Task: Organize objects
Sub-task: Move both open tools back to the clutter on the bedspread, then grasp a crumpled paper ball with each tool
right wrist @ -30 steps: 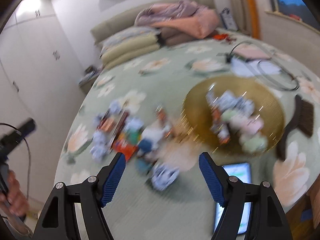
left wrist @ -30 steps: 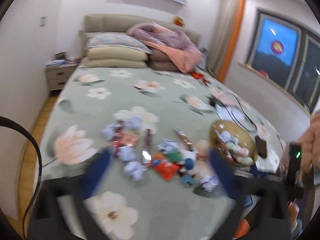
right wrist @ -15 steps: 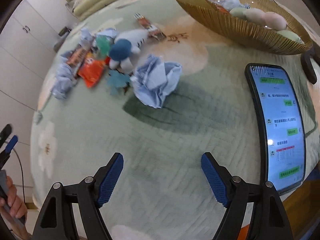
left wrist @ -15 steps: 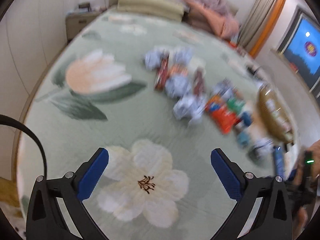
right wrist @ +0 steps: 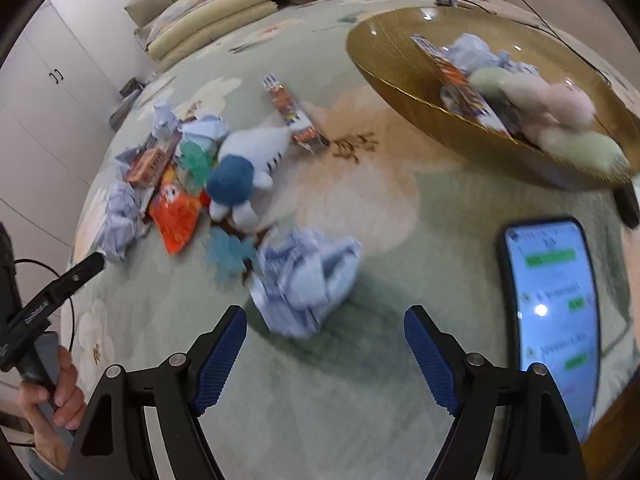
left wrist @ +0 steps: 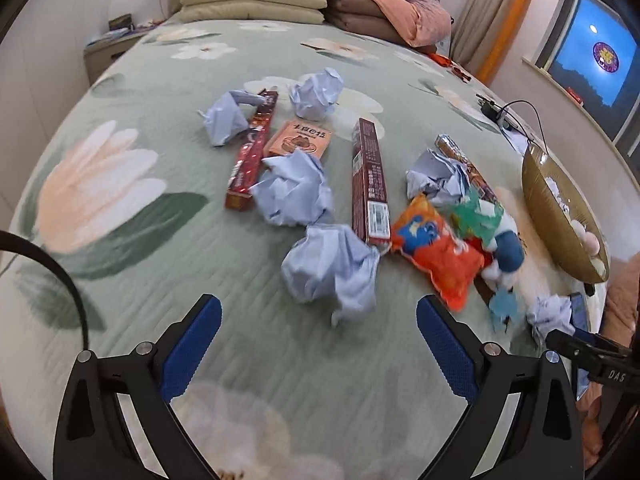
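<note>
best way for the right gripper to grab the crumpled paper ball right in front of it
Take the paper ball across its middle, coming down from above, one of the fingers on each side. It sits free on the bedspread, with only a small blue toy close on its left. The right gripper, open and wider than the ball, lines up with it. The crumpled paper should squash and hold.

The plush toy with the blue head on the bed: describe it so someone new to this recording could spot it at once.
Start at the gold bowl on the floral bedspread. Left of it lies a heap of crumpled pale-blue paper and snack packets. The plush toy lies at the heap's bowl-side edge, beside the orange snack bag; it is the only soft figure there, white-bodied with a round dark-blue head.
</note>
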`<state>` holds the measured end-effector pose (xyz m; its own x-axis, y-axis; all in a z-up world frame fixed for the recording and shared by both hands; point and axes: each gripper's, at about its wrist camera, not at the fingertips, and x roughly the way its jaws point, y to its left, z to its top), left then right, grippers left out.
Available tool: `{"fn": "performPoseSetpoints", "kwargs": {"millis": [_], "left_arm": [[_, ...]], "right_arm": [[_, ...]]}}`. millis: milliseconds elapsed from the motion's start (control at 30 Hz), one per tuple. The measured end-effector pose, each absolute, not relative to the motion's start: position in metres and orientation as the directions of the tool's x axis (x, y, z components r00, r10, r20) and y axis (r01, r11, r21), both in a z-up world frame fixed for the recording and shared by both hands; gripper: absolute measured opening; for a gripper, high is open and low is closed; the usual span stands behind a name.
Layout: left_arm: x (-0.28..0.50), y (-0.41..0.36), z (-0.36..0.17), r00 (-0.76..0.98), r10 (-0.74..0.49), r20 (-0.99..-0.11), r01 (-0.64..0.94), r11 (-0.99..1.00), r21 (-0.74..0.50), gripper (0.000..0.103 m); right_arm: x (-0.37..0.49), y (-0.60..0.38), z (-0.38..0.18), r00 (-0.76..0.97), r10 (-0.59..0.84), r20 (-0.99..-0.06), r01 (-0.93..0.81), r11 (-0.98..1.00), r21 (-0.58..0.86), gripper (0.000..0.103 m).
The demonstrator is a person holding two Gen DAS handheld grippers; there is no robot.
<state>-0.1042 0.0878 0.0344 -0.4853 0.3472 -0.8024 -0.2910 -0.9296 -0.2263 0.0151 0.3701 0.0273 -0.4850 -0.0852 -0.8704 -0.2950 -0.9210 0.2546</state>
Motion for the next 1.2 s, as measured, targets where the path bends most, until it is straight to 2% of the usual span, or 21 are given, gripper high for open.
{"fn": "performPoseSetpoints", "kwargs": {"millis": [67, 133, 167, 200, 400, 600, 700, 833, 867, 933, 967, 1000, 1167, 1200], "left_arm": [[-0.109, 0.092, 0.033, -0.484, 0.354, -0.800, -0.301, -0.926, -0.228, 0.098], [-0.114, 0.099, 0.032, -0.484, 0.357, -0.799, -0.311, -0.924, -0.224, 0.086], [-0.117, 0.101, 0.031, -0.476, 0.357, -0.804, -0.310, -0.923, -0.227, 0.066], [-0.120, 0.103, 0.030, -0.461, 0.369, -0.807, -0.313, -0.919, -0.241, 0.051], [-0.098, 0.095, 0.043, -0.482, 0.383, -0.788, -0.317, -0.915, -0.251, 0.049], [-0.043, 0.076, 0.055, -0.485, 0.393, -0.781, -0.303, -0.913, -0.272, 0.049], [-0.020, 0.066, 0.048, -0.470, 0.369, -0.802, -0.277, -0.924, -0.262, 0.049], [-0.004, 0.050, 0.046, -0.459, 0.369, -0.809, -0.245, -0.927, -0.284, 0.049], [-0.001, 0.048, 0.047, -0.459, 0.368, -0.808, -0.240, -0.928, -0.287, 0.049], [0.002, 0.043, 0.049, -0.461, 0.376, -0.804, -0.233, -0.925, -0.299, 0.049], [0.003, 0.042, 0.049, -0.462, 0.378, -0.802, -0.234, -0.925, -0.301, 0.049], [0.003, 0.043, 0.051, -0.465, 0.376, -0.802, -0.238, -0.925, -0.296, 0.049], [0.005, 0.055, 0.057, -0.465, 0.387, -0.796, -0.270, -0.919, -0.289, 0.049], [0.005, 0.058, 0.059, -0.464, 0.392, -0.794, -0.280, -0.916, -0.288, 0.049]], "right_arm": [[0.008, 0.368, 0.028, -0.494, -0.067, -0.867, -0.290, -0.927, 0.237, 0.081], [0.001, 0.367, 0.026, -0.496, -0.053, -0.866, -0.283, -0.934, 0.220, 0.076], [-0.003, 0.364, 0.024, -0.496, -0.048, -0.867, -0.280, -0.936, 0.212, 0.065], [-0.005, 0.363, 0.023, -0.491, -0.038, -0.870, -0.279, -0.939, 0.199, 0.051], [0.003, 0.353, 0.037, -0.529, -0.038, -0.848, -0.230, -0.955, 0.187, 0.048], [0.028, 0.316, 0.062, -0.563, -0.106, -0.819, -0.077, -0.981, 0.180, 0.049], [0.032, 0.300, 0.048, -0.528, -0.109, -0.842, -0.020, -0.990, 0.140, 0.049], [0.031, 0.300, 0.012, -0.462, -0.168, -0.871, -0.006, -0.981, 0.193, 0.050], [0.033, 0.302, 0.014, -0.471, -0.178, -0.864, -0.005, -0.979, 0.204, 0.050], [0.040, 0.306, 0.021, -0.472, -0.203, -0.858, -0.009, -0.972, 0.235, 0.061], [0.043, 0.308, 0.024, -0.473, -0.214, -0.855, -0.012, -0.968, 0.249, 0.075], [0.048, 0.310, 0.027, -0.487, -0.221, -0.845, -0.020, -0.964, 0.264, 0.080], [0.053, 0.316, 0.027, -0.506, -0.185, -0.842, -0.072, -0.964, 0.255, 0.079], [0.051, 0.318, 0.026, -0.505, -0.188, -0.843, -0.079, -0.962, 0.262, 0.075]]}}
